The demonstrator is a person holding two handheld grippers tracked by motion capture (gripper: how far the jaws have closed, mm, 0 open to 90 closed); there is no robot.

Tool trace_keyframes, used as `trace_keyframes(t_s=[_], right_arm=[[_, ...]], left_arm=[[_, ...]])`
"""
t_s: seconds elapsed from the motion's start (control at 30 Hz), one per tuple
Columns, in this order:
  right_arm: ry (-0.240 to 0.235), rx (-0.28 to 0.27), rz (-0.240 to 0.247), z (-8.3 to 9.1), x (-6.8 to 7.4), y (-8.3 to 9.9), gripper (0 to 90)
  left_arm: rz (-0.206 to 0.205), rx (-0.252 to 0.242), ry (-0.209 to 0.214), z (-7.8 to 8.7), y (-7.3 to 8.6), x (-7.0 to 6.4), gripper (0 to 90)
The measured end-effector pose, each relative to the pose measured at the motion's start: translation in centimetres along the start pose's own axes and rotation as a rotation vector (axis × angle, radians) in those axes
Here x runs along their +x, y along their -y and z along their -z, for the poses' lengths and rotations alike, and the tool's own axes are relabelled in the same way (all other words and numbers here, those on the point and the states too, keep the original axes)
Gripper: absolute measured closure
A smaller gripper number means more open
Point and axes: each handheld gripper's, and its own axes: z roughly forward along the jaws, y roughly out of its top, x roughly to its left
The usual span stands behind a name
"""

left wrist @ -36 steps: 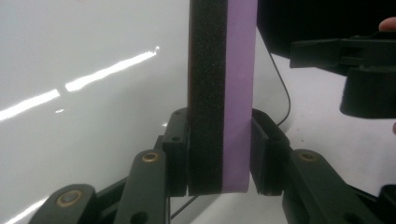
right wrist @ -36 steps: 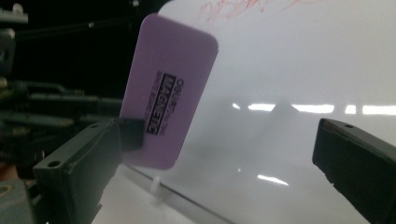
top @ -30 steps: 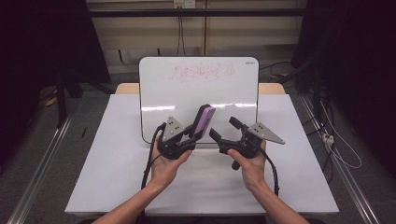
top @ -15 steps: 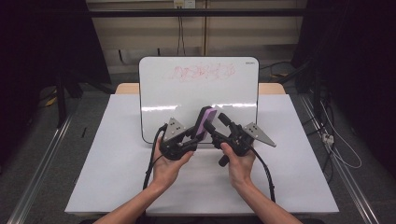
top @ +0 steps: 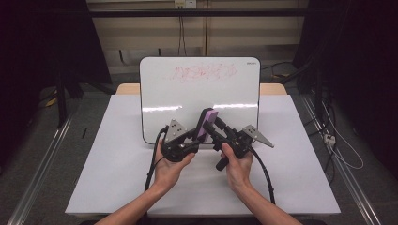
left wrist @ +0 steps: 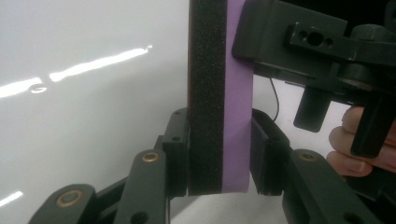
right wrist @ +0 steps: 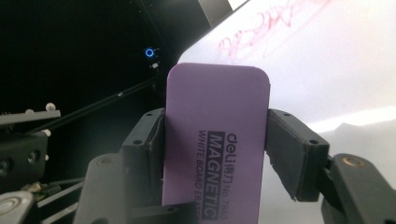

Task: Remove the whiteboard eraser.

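Note:
A purple whiteboard eraser (top: pixel 207 121) with a black foam face stands upright over the lower edge of the whiteboard (top: pixel 187 96). My left gripper (top: pixel 199 136) is shut on its lower end, one jaw on the foam and one on the purple back (left wrist: pixel 237 93). From the right, my right gripper (top: pixel 215 127) has its jaws closed on the eraser's two narrow sides (right wrist: pixel 217 140). The label reads "MAGNETIC". Red scribbles (top: pixel 201 72) mark the top of the board.
The whiteboard lies on a white-covered table (top: pixel 108 159) and reaches past the table's far edge. Cables (top: pixel 152 164) trail from both grippers towards the front. Metal rails run along both sides of the table; the surroundings are dark.
My right gripper moved left from beside the eraser and closed its jaws on it. The left gripper kept holding the eraser, tilting it a little more upright.

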Motion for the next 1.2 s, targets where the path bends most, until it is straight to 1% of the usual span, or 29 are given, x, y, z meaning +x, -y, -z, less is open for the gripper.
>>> trace_keyframes(t_s=[0.03, 0.07, 0.13, 0.2, 0.23, 0.27, 0.3, 0.37, 0.4, 0.43, 0.5, 0.57, 0.63, 0.67, 0.7, 0.77, 0.8, 0.83, 0.9, 0.93, 1.0, 1.03, 1.07, 1.1, 1.13, 1.17, 1.2], right_arm=[[0.003, 0.002, -0.010, 0.0, 0.0, 0.1, 41.3], [0.008, 0.003, -0.005, 0.0, 0.0, 0.1, 41.4], [0.007, 0.006, -0.001, 0.0, -0.1, 0.0, 41.5], [0.009, 0.013, 0.017, 0.1, 0.0, 0.0, 41.7], [0.009, 0.013, 0.017, 0.1, 0.0, 0.0, 41.7], [0.008, 0.019, 0.030, 0.0, 0.0, 0.1, 41.8], [0.007, 0.021, 0.030, 0.1, 0.0, 0.1, 41.8], [0.003, 0.021, 0.032, 0.1, 0.0, 0.0, 41.8], [0.003, 0.020, 0.045, 0.1, 0.1, -0.1, 41.8], [0.001, 0.019, 0.046, 0.1, 0.1, -0.1, 41.9], [0.004, 0.018, 0.056, 0.2, 0.1, -0.3, 41.9], [0.008, 0.015, 0.065, 0.3, 0.0, -0.5, 41.9], [0.006, 0.017, 0.072, 0.4, 0.0, -0.7, 41.9], [0.008, 0.019, 0.085, 0.5, 0.0, -0.7, 41.9], [0.009, 0.020, 0.093, 0.5, -0.1, -0.8, 41.9], [0.016, 0.024, 0.105, 0.6, -0.2, -1.0, 41.9], [0.020, 0.029, 0.116, 0.7, -0.2, -1.0, 41.9], [0.022, 0.032, 0.122, 0.7, -0.3, -1.1, 41.9], [0.021, 0.040, 0.136, 0.8, -0.3, -1.1, 41.9], [0.020, 0.046, 0.149, 0.9, -0.2, -1.2, 41.9], [0.018, 0.052, 0.157, 1.0, -0.2, -1.2, 41.9], [0.017, 0.065, 0.172, 1.1, -0.2, -1.3, 41.9], [0.017, 0.065, 0.172, 1.1, -0.2, -1.3, 41.9], [0.016, 0.070, 0.185, 1.2, -0.2, -1.4, 41.9], [0.018, 0.075, 0.189, 1.3, -0.3, -1.4, 41.9], [0.020, 0.079, 0.196, 1.3, -0.3, -1.5, 41.9], [0.020, 0.079, 0.196, 1.3, -0.3, -1.5, 41.9]], left_arm=[[0.014, 0.001, 0.005, -0.1, 0.1, 0.0, 63.5], [0.018, 0.005, 0.009, -0.2, 0.1, 0.1, 63.5], [0.020, 0.004, 0.011, -0.3, 0.1, 0.0, 63.5], [0.013, 0.005, 0.013, -0.3, 0.2, 0.1, 63.3], [0.020, 0.008, 0.013, -0.4, 0.3, 0.1, 63.3], [0.018, 0.011, 0.015, -0.4, 0.3, 0.1, 62.9], [0.022, 0.007, 0.018, -0.4, 0.4, 0.1, 62.7], [0.017, 0.008, 0.020, -0.4, 0.4, 0.1, 60.8], [0.017, 0.016, 0.020, -0.4, 0.4, 0.1, 56.0], [0.023, 0.021, 0.018, -0.6, 0.6, 0.1, 51.6], [0.019, 0.026, 0.017, -0.6, 0.7, 0.1, 45.1], [0.015, 0.024, 0.016, -0.6, 0.7, 0.1, 34.6], [-0.004, 0.021, 0.007, -0.5, 0.6, 0.0, 27.9], [-0.014, 0.026, 0.004, -0.5, 0.6, 0.0, 23.6], [-0.014, 0.026, 0.004, -0.5, 0.6, 0.0, 18.9], [-0.045, 0.041, 0.002, -0.3, 0.6, 0.2, 11.6], [-0.045, 0.041, 0.002, -0.3, 0.6, 0.2, 10.0], [-0.056, 0.036, -0.001, 0.1, 0.6, 0.4, 9.0], [-0.052, 0.034, 0.001, 0.4, 0.6, 0.7, 6.1], [-0.065, 0.045, -0.015, 0.6, 0.6, 0.7, 5.0], [-0.072, 0.046, -0.021, 0.8, 0.6, 0.9, 4.9], [-0.071, 0.044, -0.020, 1.1, 0.6, 1.0, 5.0], [-0.071, 0.047, -0.016, 1.3, 0.6, 1.2, 5.0], [-0.065, 0.044, -0.015, 1.5, 0.6, 1.4, 5.0], [-0.058, 0.039, -0.018, 2.0, 0.8, 1.8, 5.0], [-0.060, 0.037, -0.022, 2.2, 0.8, 2.1, 5.0], [-0.060, 0.037, -0.022, 2.2, 0.8, 2.1, 5.0]])
